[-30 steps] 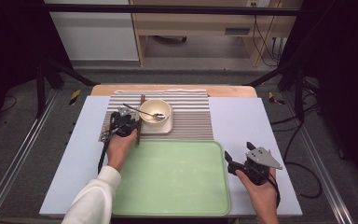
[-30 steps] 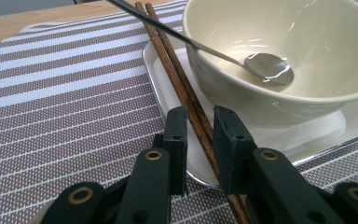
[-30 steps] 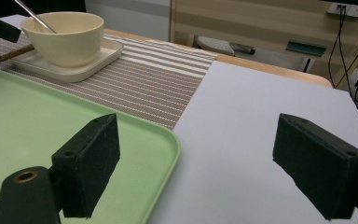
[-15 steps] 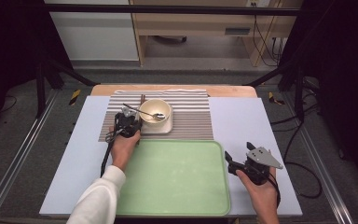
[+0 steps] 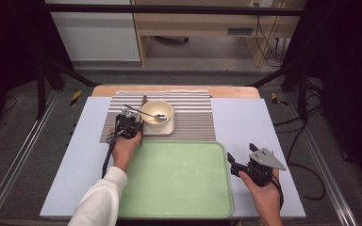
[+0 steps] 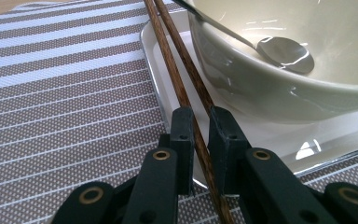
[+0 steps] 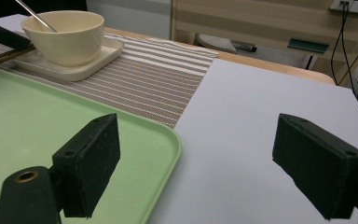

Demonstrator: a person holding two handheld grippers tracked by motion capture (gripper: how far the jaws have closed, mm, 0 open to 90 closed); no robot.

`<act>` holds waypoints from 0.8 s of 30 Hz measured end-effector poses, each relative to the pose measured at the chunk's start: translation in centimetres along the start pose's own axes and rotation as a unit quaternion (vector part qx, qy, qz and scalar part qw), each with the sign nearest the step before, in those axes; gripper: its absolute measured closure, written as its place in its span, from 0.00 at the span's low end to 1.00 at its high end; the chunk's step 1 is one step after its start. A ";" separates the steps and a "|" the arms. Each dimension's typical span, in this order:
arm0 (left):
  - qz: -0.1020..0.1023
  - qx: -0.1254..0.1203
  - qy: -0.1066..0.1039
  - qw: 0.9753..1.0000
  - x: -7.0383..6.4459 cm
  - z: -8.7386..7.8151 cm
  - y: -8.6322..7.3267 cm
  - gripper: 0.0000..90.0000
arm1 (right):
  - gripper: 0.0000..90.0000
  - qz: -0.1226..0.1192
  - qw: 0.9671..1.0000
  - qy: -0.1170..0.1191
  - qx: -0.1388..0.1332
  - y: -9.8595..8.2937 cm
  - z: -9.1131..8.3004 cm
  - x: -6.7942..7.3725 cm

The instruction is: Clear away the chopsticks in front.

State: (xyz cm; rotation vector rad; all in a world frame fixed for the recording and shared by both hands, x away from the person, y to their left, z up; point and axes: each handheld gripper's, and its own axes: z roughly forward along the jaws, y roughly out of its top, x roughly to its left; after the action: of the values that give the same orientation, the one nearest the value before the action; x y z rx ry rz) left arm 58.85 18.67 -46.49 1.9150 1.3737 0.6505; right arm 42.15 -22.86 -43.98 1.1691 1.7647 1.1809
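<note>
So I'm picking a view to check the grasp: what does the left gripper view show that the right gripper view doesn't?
Left gripper view: the left gripper shut on the chopsticks, and the spoon bowl. Right gripper view: the open right gripper, the green tray and bare table. Both: the cream bowl, its small plate and the striped mat.

Left gripper [image 6: 200, 122] sits nearly closed just left of the bowl [image 5: 156, 113], right gripper [image 7: 209, 163] wide open, well off.
</note>
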 end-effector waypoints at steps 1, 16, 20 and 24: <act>-0.002 0.001 0.001 1.000 -0.1 0.0 0.1 0.89 | 0.17 0.000 1.000 0.000 0.000 0.0 0.0 0.0; -0.031 -0.007 0.031 0.999 -0.3 0.3 0.1 0.94 | 0.19 0.000 1.000 0.002 -0.001 0.0 -0.1 0.0; -0.036 -0.013 0.034 0.999 -0.1 0.2 0.1 0.95 | 0.19 -0.001 1.000 0.002 -0.001 0.0 0.0 0.0; -0.050 -0.018 0.033 0.998 0.0 -0.2 0.3 0.95 | 0.19 0.000 1.000 0.003 -0.002 0.0 -0.1 0.0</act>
State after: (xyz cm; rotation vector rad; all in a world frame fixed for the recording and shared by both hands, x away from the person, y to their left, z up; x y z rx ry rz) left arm 58.86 18.67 -46.14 1.7982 1.4801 0.6901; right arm 42.12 -22.92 -43.94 1.1645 1.7668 1.1876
